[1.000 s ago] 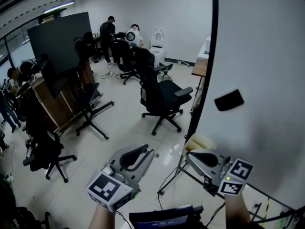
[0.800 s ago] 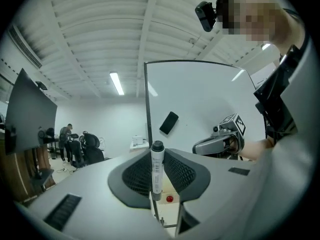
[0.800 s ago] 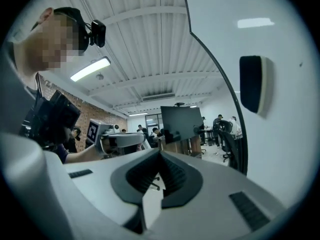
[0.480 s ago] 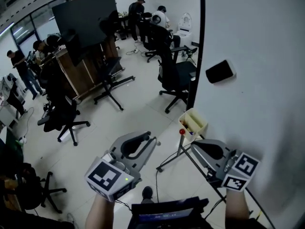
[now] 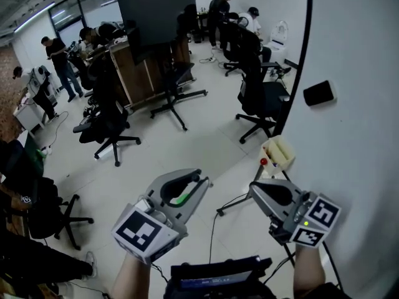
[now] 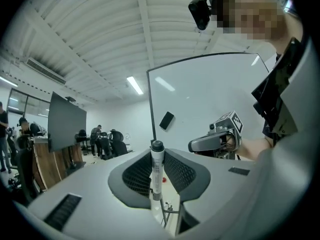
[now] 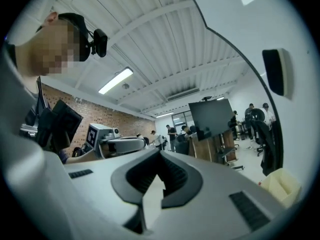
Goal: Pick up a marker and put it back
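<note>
My left gripper [image 5: 201, 180] is shut on a marker [image 6: 156, 173], a white barrel with a dark cap that stands upright between the pads; in the head view a green part of the marker [image 5: 181, 198] shows inside the jaws. My right gripper [image 5: 257, 189] is beside it, jaws together with nothing in them, its tips meeting in the right gripper view [image 7: 160, 154]. Both point level, out over the office floor. The whiteboard [image 5: 361, 136] stands at the right, with a cream marker holder [image 5: 278, 151] and a red-capped marker [image 5: 264, 162] at its lower edge, just beyond the right gripper.
A black eraser [image 5: 319, 93] sticks to the whiteboard. The board's stand legs [image 5: 234, 203] and a cable run across the floor below the grippers. Office chairs [image 5: 109, 129], wooden desks, a large dark screen [image 5: 156, 8] and several people fill the room beyond.
The view has swung left: the whiteboard slid towards the right edge and more of the office shows. The cream holder came into view. Both grippers turned along with it, grips unchanged.
</note>
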Tool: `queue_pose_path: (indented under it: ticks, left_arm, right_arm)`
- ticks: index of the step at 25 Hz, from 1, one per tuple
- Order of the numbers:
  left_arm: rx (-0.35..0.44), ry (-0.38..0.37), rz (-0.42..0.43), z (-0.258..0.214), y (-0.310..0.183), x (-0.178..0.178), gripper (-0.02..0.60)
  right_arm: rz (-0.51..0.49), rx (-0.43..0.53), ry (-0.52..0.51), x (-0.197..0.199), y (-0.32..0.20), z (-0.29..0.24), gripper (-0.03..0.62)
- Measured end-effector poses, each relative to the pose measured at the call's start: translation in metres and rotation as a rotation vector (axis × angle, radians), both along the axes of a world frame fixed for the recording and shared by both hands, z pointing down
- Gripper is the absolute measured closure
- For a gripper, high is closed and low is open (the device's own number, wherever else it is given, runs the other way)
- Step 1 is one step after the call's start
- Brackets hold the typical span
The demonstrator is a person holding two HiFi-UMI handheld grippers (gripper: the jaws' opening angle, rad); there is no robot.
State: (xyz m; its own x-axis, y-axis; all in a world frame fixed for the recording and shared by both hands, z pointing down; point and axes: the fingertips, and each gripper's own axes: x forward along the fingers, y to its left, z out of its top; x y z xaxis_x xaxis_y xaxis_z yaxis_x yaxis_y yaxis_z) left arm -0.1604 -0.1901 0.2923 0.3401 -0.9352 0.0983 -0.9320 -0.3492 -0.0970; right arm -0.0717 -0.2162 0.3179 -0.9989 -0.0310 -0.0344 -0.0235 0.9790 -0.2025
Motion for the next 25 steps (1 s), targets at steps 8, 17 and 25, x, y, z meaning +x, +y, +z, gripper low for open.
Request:
queue_pose_path:
  ticks: [8, 17, 25]
  left_arm:
    - [0.003, -0.011, 0.026, 0.004, 0.075, -0.06, 0.515]
    - [-0.002, 0.108, 0.094, 0.006, 0.112, -0.092, 0.515]
    - [0.027, 0.073, 0.075, -0.012, 0.164, 0.005, 0.515]
  right_arm:
    - [0.015, 0.0, 0.051, -0.072, 0.073, 0.005, 0.579]
    - [0.141, 0.057, 0.148, -0.08, 0.117, 0.01, 0.579]
    - [0.112, 0.057, 0.041, 0.017, 0.18, -0.018, 0.579]
